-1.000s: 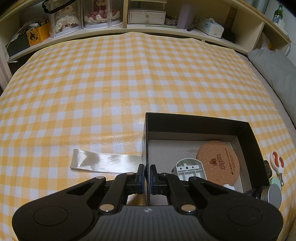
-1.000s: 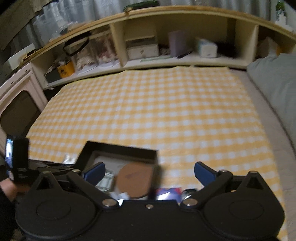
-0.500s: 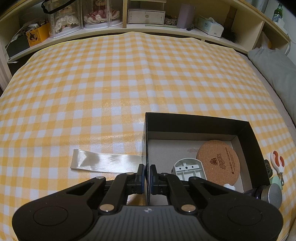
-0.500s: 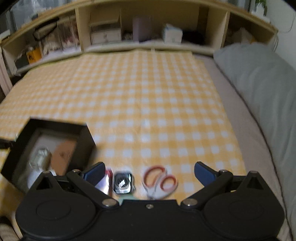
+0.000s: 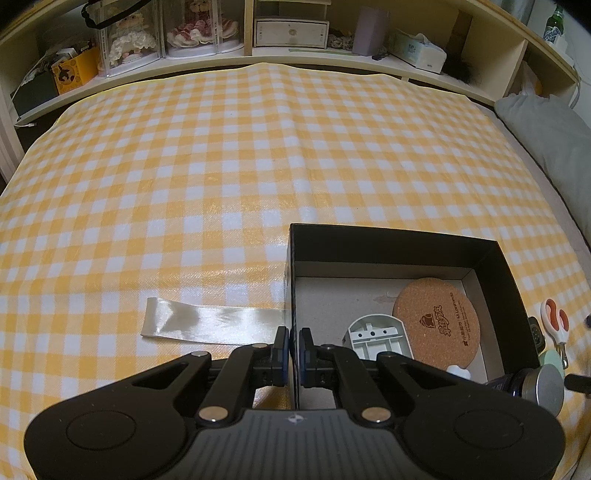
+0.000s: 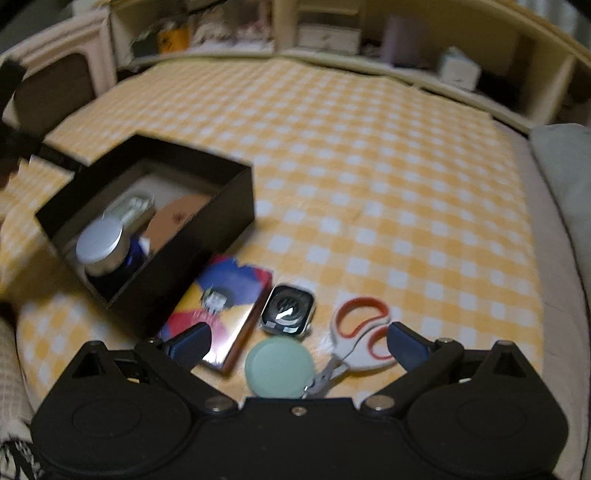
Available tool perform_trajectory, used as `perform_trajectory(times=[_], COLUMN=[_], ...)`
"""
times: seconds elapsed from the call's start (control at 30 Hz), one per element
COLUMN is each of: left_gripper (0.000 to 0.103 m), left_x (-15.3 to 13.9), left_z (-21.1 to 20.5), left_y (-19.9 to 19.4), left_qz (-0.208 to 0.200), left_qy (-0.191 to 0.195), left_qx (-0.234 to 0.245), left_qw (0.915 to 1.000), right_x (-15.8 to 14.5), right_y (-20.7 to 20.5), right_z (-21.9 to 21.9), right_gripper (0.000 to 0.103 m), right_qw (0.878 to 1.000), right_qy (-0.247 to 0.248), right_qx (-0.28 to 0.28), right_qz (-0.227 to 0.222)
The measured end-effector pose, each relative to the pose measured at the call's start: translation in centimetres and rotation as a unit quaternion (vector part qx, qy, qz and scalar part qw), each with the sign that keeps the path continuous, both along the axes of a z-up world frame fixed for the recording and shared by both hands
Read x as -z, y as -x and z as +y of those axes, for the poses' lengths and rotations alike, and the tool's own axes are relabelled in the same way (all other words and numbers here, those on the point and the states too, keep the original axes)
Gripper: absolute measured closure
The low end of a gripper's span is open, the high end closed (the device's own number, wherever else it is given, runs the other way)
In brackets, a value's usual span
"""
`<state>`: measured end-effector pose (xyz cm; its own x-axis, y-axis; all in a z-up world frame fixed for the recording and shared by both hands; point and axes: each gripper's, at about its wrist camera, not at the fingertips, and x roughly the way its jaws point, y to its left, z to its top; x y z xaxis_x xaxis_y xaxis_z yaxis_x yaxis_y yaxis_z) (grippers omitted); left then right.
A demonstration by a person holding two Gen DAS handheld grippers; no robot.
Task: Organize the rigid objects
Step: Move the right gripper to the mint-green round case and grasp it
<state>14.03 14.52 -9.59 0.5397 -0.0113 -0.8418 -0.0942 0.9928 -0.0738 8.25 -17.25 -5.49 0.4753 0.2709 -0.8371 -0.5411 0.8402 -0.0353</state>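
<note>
A black box (image 5: 402, 243) sits on a yellow-and-white checked cloth (image 5: 221, 166), low and right of centre in the left wrist view, with the left gripper (image 5: 291, 345) at the bottom middle of the frame clamped narrowly on the box's left wall — one blue pad on each side of the thin edge. Inside the box lie a round cork coaster (image 5: 436, 319), a white plastic holder (image 5: 378, 336) just left of it, and a silver-lidded jar (image 6: 99, 245) at the near end. A strip of pale ribbon (image 5: 210, 323) lies flat on the cloth, left of the box. In the blurred right wrist view, the right gripper (image 6: 295, 341) hovers at the lower centre of the frame, its jaws wide and closing, nothing pressed between the pads. Under and between its fingers, on the cloth just outside the box, lie a colourful flat packet (image 6: 221, 306) touching the box's side, a dark square smartwatch body (image 6: 288, 310), a pale green disc (image 6: 279, 367) and white scissors with orange-lined handles (image 6: 360, 332). Shelves (image 5: 295, 33) holding boxes and figurines run along the top of both views — a grey pillow (image 5: 546, 125) lies at the upper right.
</note>
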Motion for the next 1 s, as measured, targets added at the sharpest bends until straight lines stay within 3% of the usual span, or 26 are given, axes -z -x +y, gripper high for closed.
perform_trajectory(times=[0.07,0.27,0.37,0.47,0.6,0.77,1.0], left_gripper=[0.098,0.098,0.098,0.098,0.098,0.098,0.098], left_x=[0.0,0.0,0.0,0.0,0.0,0.0,-0.1], left_z=[-0.1,-0.1,-0.1,-0.1,-0.2,-0.1,-0.2], left_y=[0.0,0.0,0.0,0.0,0.0,0.0,0.0], left_qz=[0.000,0.000,0.000,0.000,0.000,0.000,0.000], left_qy=[0.000,0.000,0.000,0.000,-0.001,-0.002,-0.001], left_qx=[0.000,0.000,0.000,0.001,0.000,0.001,0.000], left_qw=[1.0000,1.0000,1.0000,1.0000,1.0000,1.0000,1.0000], right_x=[0.5,1.8,2.0,2.4,2.5,2.3,2.5], right_y=[0.0,-0.1,-0.5,-0.9,-1.1,-0.1,-0.5], right_z=[0.5,1.4,1.1,0.5,-0.2,0.2,0.3], right_gripper=[0.027,0.046,0.045,0.037,0.037,0.040,0.045], right_qw=[1.000,0.997,0.996,0.996,0.993,0.986,0.988], right_qy=[0.003,0.014,0.003,-0.004,-0.029,-0.021,-0.004], right_qx=[-0.024,-0.066,-0.067,-0.061,-0.073,-0.117,-0.113], right_qz=[0.016,0.046,0.053,0.057,0.089,0.118,0.109])
